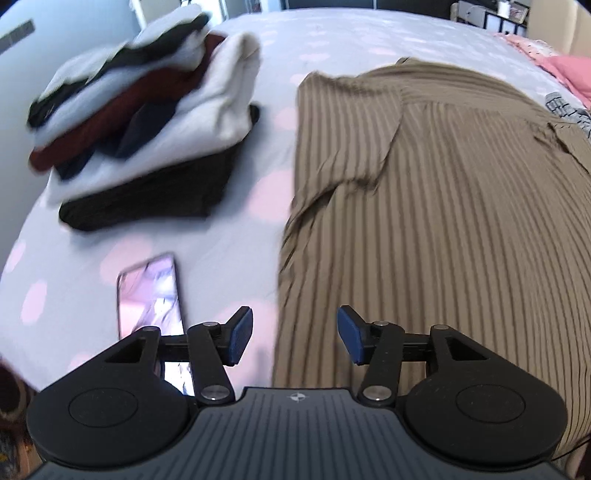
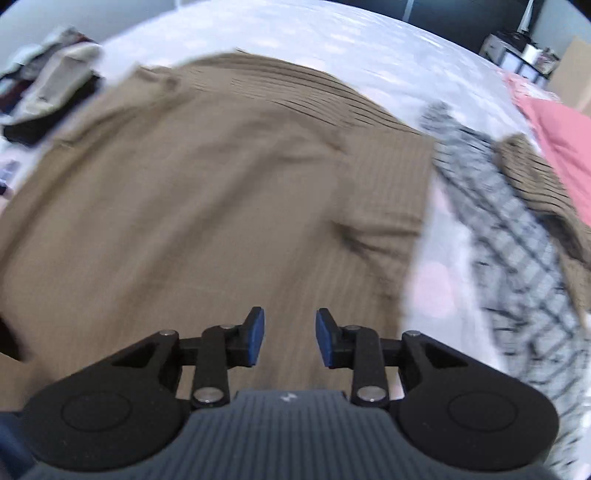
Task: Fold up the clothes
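1. The ribbed brown garment [image 1: 443, 221] is lying spread across the middle of the bed [image 1: 332, 33], reaching down to the bed's near edge, with one sleeve folded in over its body.
2. The left gripper [image 1: 295, 338] is hovering over the garment's left border near the near edge of the bed; its jaws are standing wide apart and gripping nothing.
3. The right gripper [image 2: 290, 338] is hovering over the brown cloth; its jaws are standing narrower than the left pair, parted, with nothing between the pads.
4. A stack of folded clothes [image 1: 147, 122] in white, dark red, navy and black is sitting towards the far left corner of the bed, apart from the garment.
5. A phone [image 1: 149, 295] is lying face up on the sheet just beside the left gripper, between the stack and the near edge.
6. The right wrist view alone is showing a grey checked garment [image 2: 517, 236] lying just beside the brown one on its right, with more brown cloth partly over it; blur is hiding the detail.
7. Pink bedding [image 2: 561, 147] is lying at the far right edge of the bed.
8. Only the left wrist view is showing the phone clearly.
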Available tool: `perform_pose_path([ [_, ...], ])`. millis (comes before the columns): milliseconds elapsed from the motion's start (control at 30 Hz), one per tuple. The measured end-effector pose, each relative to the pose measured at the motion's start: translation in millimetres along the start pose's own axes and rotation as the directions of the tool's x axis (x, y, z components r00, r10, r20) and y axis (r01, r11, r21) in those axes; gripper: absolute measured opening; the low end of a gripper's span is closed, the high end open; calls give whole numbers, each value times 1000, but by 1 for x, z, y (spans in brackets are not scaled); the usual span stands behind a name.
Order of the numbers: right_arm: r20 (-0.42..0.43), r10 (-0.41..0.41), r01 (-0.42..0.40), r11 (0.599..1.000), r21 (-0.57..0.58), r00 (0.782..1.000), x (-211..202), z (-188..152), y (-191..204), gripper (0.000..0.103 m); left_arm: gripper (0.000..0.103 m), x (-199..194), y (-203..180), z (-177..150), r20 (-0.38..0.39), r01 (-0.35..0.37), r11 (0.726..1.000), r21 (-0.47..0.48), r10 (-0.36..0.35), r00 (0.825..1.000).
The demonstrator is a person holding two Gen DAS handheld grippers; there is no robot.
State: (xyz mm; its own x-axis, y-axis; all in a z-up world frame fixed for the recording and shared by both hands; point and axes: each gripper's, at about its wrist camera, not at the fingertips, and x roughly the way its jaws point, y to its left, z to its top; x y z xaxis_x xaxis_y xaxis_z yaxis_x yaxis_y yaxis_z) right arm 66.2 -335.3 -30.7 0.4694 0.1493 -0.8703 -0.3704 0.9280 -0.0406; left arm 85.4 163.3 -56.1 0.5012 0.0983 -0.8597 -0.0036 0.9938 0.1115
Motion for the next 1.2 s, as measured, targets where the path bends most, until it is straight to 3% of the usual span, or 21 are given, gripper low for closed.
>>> perform_pose_path([
  [167, -30, 112, -114, 993, -39, 993, 2, -4, 68, 35, 49, -3, 22, -31, -43, 41, 999, -26, -42, 998],
  [400, 1, 138, -134, 970, -204, 990, 1, -4, 143, 44, 49, -7, 29, -71, -86, 74, 997, -38, -77, 993],
  [567, 7, 211, -203, 948, -245, 977, 7, 2, 179, 46, 49, -3, 34, -85, -113, 75, 996, -50, -80, 990],
  [733, 2, 216, -205, 928, -310, 976, 19, 19, 197, 47, 47, 7, 48, -93, -117, 112, 985, -129, -127, 985],
  [900, -14, 221, -212, 915, -342, 975, 30, 59, 197, 47, 44, 9, 52, -93, -127, 131, 977, -169, -154, 980],
  [967, -13, 232, -214, 874, -436, 973, 33, 81, 200, 47, 42, 8, 56, -94, -145, 142, 968, -207, -174, 974],
  [1033, -3, 230, -192, 805, -562, 973, 37, 105, 204, 47, 42, 7, 60, -95, -163, 151, 956, -250, -196, 967],
  [1133, -4, 236, -159, 642, -750, 972, 48, 143, 211, 48, 43, 10, 59, -98, -213, 138, 953, -269, -199, 957],
  [1200, -18, 231, -135, 503, -854, 973, 58, 168, 217, 51, 43, 13, 58, -101, -247, 128, 954, -271, -197, 949],
])
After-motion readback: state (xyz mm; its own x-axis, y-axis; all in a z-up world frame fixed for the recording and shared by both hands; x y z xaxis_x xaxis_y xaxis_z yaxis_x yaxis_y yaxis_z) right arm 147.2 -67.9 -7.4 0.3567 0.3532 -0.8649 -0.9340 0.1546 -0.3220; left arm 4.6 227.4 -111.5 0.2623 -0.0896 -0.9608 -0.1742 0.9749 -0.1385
